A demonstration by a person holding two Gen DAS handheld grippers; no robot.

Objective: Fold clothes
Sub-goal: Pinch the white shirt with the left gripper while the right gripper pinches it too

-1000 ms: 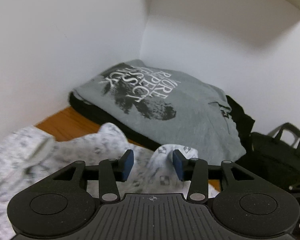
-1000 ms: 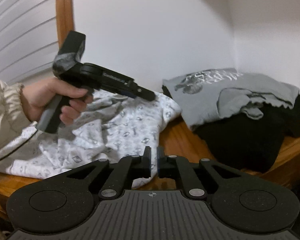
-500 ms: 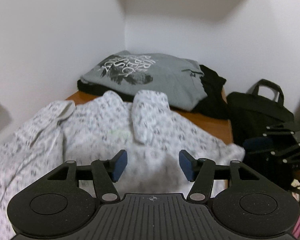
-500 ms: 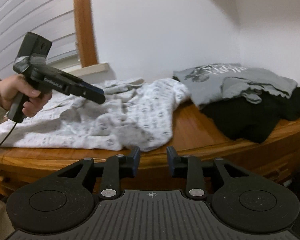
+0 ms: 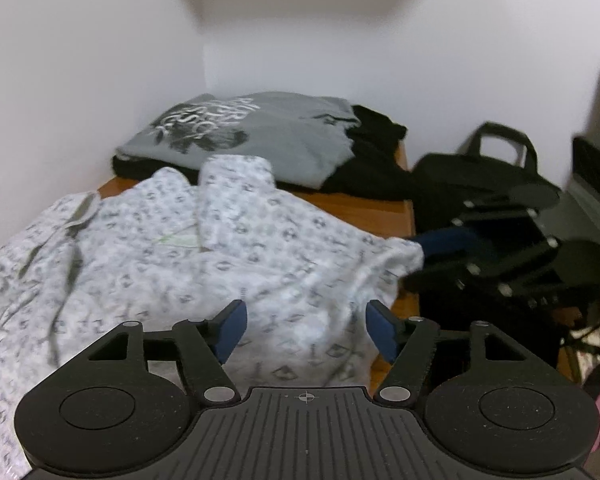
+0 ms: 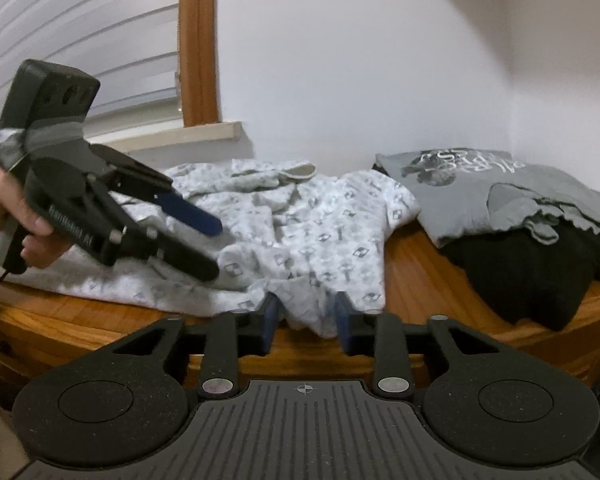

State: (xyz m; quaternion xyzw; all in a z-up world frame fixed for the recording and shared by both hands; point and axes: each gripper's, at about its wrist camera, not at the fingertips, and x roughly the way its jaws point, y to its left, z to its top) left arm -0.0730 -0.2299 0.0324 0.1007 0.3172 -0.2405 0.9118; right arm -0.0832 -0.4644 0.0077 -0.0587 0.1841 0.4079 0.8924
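Currently both jaw pairs stand apart and empty, the left gripper (image 5: pixel 303 330) above the rumpled patterned garment (image 5: pixel 220 264), its hanging hem between the right gripper (image 6: pixel 306 322) jaws; a one-layer pinch there risks dragging cloth off the table (image 6: pixel 416 280).

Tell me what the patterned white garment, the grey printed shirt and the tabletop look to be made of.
Patterned white garment: soft knit, probably cotton; it rumples in loose matte folds.
Grey printed shirt: thin matte jersey, with a pale, worn-looking print.
Tabletop: orange-brown wood with visible grain and a slight sheen, likely varnished.
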